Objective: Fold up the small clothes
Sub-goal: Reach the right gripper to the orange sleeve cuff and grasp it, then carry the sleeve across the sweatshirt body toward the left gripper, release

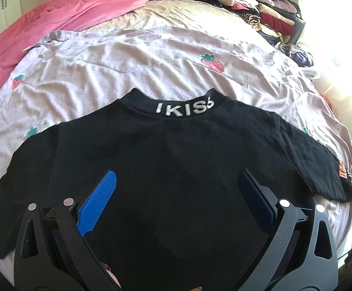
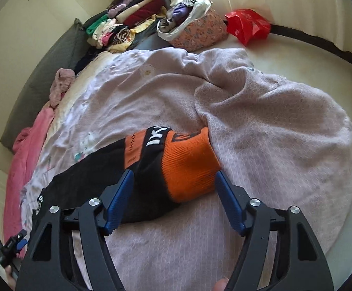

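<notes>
A small black top lies flat, back up, on a pale pink strawberry quilt. White letters run along its collar. My left gripper hovers open over the body of the top, with nothing pinched between its blue pads. In the right wrist view one black sleeve ends in an orange cuff and rests on the quilt. My right gripper stands open just above it. The cuff lies between the fingertips, and neither pad presses on it.
A pink blanket is bunched at the far left. Stacks of folded clothes line the head of the bed. A floral bag of clothes and a red plastic bag sit beyond the quilt.
</notes>
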Tool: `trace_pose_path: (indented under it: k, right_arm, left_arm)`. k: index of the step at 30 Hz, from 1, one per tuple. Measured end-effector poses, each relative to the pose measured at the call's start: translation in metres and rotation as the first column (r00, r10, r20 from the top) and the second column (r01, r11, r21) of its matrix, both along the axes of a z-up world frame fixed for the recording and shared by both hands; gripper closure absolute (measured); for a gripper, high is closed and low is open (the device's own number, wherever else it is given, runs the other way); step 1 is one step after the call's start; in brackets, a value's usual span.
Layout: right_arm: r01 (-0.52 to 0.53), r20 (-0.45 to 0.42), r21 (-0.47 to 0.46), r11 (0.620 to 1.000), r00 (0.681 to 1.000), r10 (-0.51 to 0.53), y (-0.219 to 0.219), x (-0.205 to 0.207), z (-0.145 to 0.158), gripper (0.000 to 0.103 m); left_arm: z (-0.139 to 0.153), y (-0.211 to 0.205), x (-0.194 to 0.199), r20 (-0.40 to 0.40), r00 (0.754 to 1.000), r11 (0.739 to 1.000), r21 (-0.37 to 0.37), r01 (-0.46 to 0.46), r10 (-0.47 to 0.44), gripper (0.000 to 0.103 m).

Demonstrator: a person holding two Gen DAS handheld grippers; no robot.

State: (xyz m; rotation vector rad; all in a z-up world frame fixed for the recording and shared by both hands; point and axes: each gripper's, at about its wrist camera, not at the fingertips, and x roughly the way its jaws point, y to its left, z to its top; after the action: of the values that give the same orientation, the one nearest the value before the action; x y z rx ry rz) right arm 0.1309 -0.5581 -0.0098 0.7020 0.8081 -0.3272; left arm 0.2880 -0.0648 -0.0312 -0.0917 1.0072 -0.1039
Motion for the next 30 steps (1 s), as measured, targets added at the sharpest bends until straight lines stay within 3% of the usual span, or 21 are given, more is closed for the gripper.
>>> trace_pose_path:
  k: [2, 3, 5, 7, 9, 17, 21, 24, 30]
  right_arm:
    - [0.010, -0.006, 0.018, 1.000, 1.000, -0.010, -0.004, 0.004, -0.005, 0.050]
    - [0.002, -0.006, 0.016, 1.000, 1.000, -0.002, -0.005, 0.008, -0.007, 0.063]
    - [-0.004, -0.019, 0.004, 1.000, 1.000, 0.004, -0.005, 0.013, -0.008, 0.069]
    - [-0.039, -0.003, -0.014, 0.999, 0.999, 0.039, -0.001, 0.017, -0.007, 0.087]
    - [-0.061, 0.011, -0.028, 0.998, 0.998, 0.061, 0.002, 0.019, -0.004, 0.092]
    - [-0.152, 0.129, -0.129, 0.980, 0.977, 0.169, 0.036, 0.019, 0.045, 0.093]
    - [-0.227, 0.187, -0.186, 0.956, 0.947, 0.261, 0.071, 0.027, 0.080, 0.093]
    - [-0.294, 0.220, -0.234, 0.927, 0.913, 0.345, 0.104, 0.038, 0.103, 0.093]
    - [-0.467, 0.210, -0.318, 0.825, 0.814, 0.541, 0.191, 0.072, 0.131, 0.093]
  left_arm:
    - [-0.002, -0.004, 0.006, -0.001, 1.000, 1.000, 0.007, 0.010, -0.010, 0.009]
    - [-0.003, -0.006, 0.007, -0.002, 1.000, 1.000, 0.011, 0.012, -0.012, 0.009]
    - [-0.006, -0.009, 0.008, -0.005, 1.000, 1.000, 0.012, 0.017, -0.017, 0.009]
    - [-0.010, -0.011, 0.006, -0.005, 1.000, 1.000, 0.010, 0.019, -0.019, 0.009]
    - [-0.014, -0.013, 0.005, -0.012, 1.000, 1.000, 0.009, 0.024, -0.024, 0.009]
    - [-0.016, -0.015, -0.003, -0.012, 0.999, 0.999, -0.018, 0.036, -0.036, 0.009]
    - [-0.010, -0.010, -0.006, 0.005, 1.000, 0.999, -0.033, 0.026, -0.026, 0.009]
    - [-0.005, -0.004, -0.008, 0.014, 1.000, 0.999, -0.045, 0.016, -0.015, 0.009]
    - [-0.004, 0.013, -0.012, 0.015, 1.000, 0.997, -0.076, -0.014, 0.015, 0.009]
